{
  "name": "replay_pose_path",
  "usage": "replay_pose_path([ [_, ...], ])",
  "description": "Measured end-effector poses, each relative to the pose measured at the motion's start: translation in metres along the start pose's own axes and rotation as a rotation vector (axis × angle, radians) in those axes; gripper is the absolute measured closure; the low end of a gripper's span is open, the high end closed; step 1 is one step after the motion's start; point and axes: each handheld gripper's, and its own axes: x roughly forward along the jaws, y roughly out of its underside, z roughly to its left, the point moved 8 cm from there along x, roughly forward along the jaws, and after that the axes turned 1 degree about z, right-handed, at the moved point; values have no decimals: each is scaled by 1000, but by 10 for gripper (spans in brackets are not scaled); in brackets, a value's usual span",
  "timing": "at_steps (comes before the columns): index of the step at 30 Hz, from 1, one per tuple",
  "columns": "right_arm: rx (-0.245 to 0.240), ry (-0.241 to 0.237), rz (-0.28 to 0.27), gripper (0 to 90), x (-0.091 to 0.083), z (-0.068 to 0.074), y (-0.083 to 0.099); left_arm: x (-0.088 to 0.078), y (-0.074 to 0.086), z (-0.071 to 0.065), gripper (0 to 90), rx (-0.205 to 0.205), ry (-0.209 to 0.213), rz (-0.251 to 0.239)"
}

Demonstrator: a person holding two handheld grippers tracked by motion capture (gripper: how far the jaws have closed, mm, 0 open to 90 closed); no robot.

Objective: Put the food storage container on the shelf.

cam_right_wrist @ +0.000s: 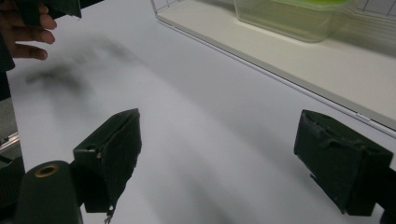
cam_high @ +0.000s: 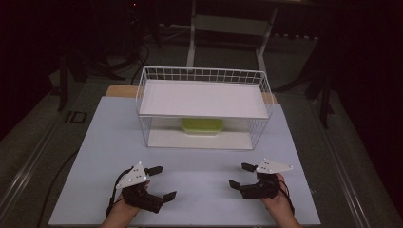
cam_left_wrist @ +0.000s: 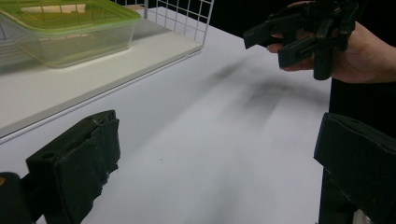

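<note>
Left gripper [cam_high: 161,182] fingers wide apart, empty; right gripper [cam_high: 241,175] same, above table [cam_high: 199,190].

Premises: a lab or test studio, not a home. A white table [cam_high: 190,190] stands alone as a staged work surface, lit from above, with the surroundings left dark. Behind it is the white metal frame [cam_high: 228,28] of a stand or bench. Dark stand legs [cam_high: 64,80] rise at the left and cables [cam_high: 138,57] trail across the grey carpeted floor [cam_high: 28,142]. On the table sits one wire rack [cam_high: 204,76] with a shelf board, holding a single green-lidded box [cam_high: 202,126]. No household furnishings surround it.
</note>
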Motion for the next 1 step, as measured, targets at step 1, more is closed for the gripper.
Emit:
replay_pose_path([
  [1, 1, -2, 1, 149, 0, 0, 0, 0, 0, 0, 9, -3, 1, -1],
])
